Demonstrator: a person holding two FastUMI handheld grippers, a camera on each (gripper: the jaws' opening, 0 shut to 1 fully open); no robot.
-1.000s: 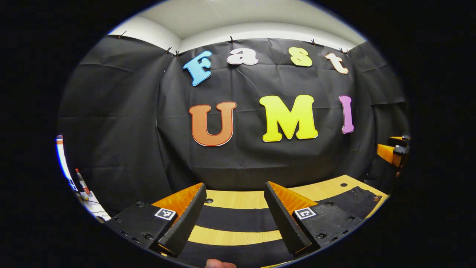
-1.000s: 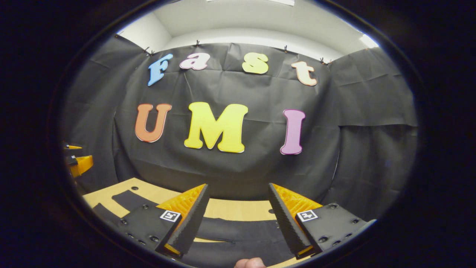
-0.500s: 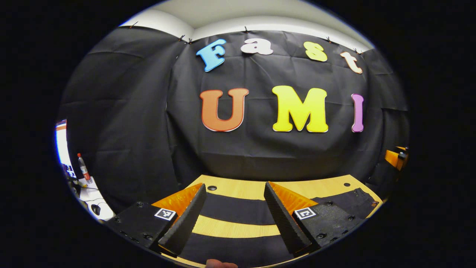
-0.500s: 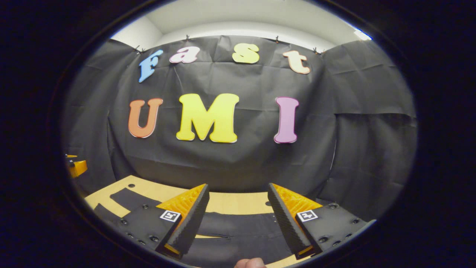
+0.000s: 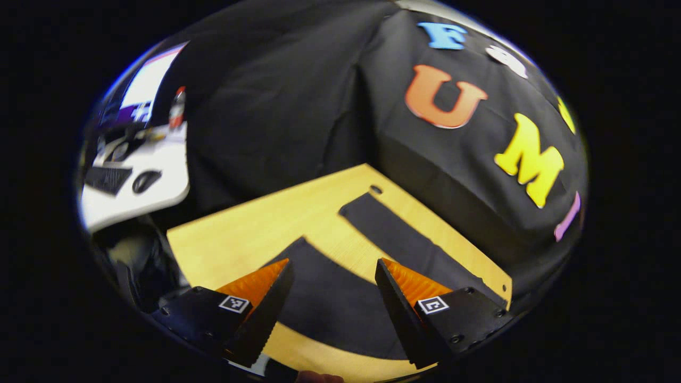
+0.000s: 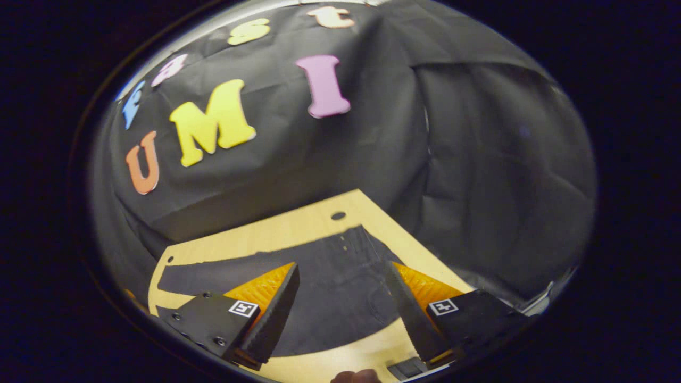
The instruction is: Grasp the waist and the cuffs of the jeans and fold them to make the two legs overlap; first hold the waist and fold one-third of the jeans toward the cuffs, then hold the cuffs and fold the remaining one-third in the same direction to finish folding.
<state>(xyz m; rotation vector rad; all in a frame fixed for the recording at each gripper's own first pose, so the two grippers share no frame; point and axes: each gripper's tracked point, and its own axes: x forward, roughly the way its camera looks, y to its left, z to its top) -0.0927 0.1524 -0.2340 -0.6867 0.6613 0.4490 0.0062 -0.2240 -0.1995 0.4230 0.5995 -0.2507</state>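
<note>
Black jeans lie flat on a light wooden table. In the left gripper view the two legs spread apart: the near leg (image 5: 324,298) lies under my left gripper (image 5: 327,311), the far leg (image 5: 404,242) runs toward the back edge. My left gripper is open and above the near leg's cuff end, holding nothing. In the right gripper view the waist part of the jeans (image 6: 340,276) lies below my right gripper (image 6: 340,314), with one leg (image 6: 213,271) stretching left. That gripper is open too and empty.
The wooden table (image 5: 250,229) has small round holes near its back edge (image 6: 338,215). Black cloth walls close the booth behind and on the right. A white desk (image 5: 138,181) with a keyboard, a mouse and a bottle stands beyond the table's left end.
Both grippers have tilted down toward the table and turned outward, the left one leftward and the right one rightward. The jeans now show much larger under each. Both stayed open.
</note>
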